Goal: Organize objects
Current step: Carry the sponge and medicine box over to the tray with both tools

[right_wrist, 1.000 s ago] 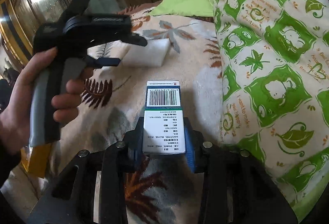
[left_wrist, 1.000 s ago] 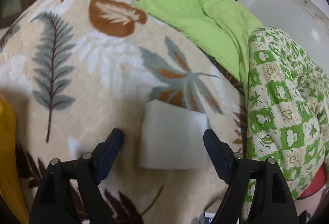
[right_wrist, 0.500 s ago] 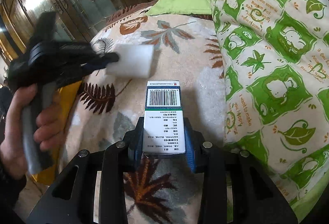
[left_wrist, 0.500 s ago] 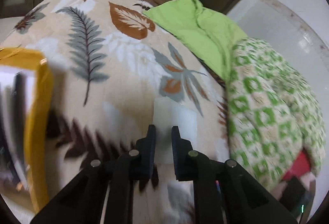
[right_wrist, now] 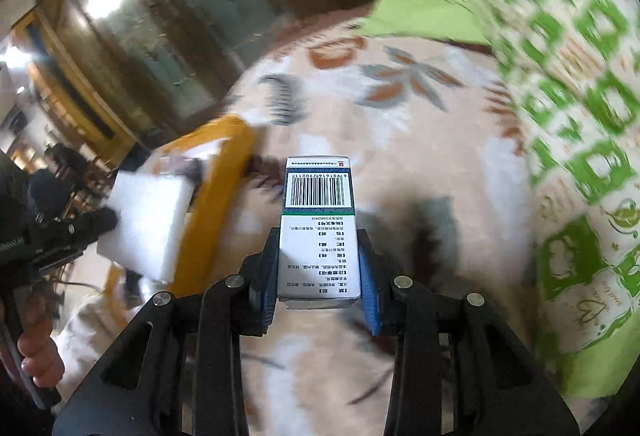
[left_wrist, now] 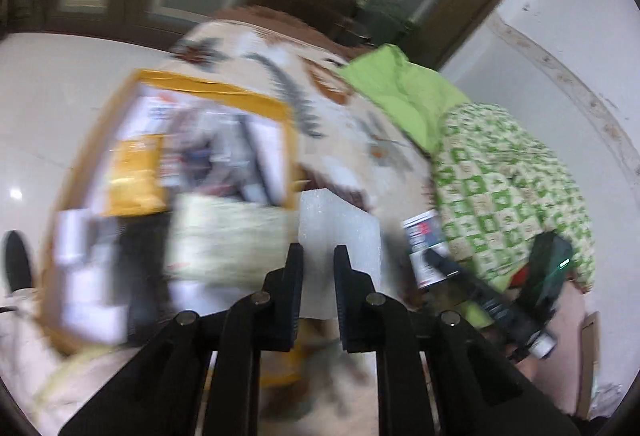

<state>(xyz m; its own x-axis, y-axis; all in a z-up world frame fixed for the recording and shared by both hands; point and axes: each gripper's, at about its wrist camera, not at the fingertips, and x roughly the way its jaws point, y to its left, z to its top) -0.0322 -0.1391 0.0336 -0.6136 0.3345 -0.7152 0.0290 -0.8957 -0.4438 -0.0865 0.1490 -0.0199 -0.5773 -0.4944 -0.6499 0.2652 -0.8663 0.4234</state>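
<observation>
My left gripper (left_wrist: 318,256) is shut on a white foam block (left_wrist: 338,232) and holds it in the air beside an open cardboard box (left_wrist: 208,86) with yellow-taped edges. Several blurred packets and cartons fill the box. In the right wrist view the foam block (right_wrist: 148,224) hangs over the box's yellow rim (right_wrist: 218,196), pinched by the left gripper (right_wrist: 106,218), with a hand (right_wrist: 36,352) on its handle. My right gripper (right_wrist: 318,268) is shut on a white and green medicine box (right_wrist: 318,228) with a barcode, held above the blanket.
A leaf-patterned beige blanket (right_wrist: 400,140) covers the bed. A green and white patterned quilt (right_wrist: 580,116) and a plain green cloth (right_wrist: 432,4) lie on its right side. Wooden cabinets with glass doors (right_wrist: 160,8) stand behind. White floor (left_wrist: 52,96) lies left of the box.
The left gripper closed on the foam block, lifted it off the blanket and carried it left to the cardboard box. The right gripper rose a little with the medicine box.
</observation>
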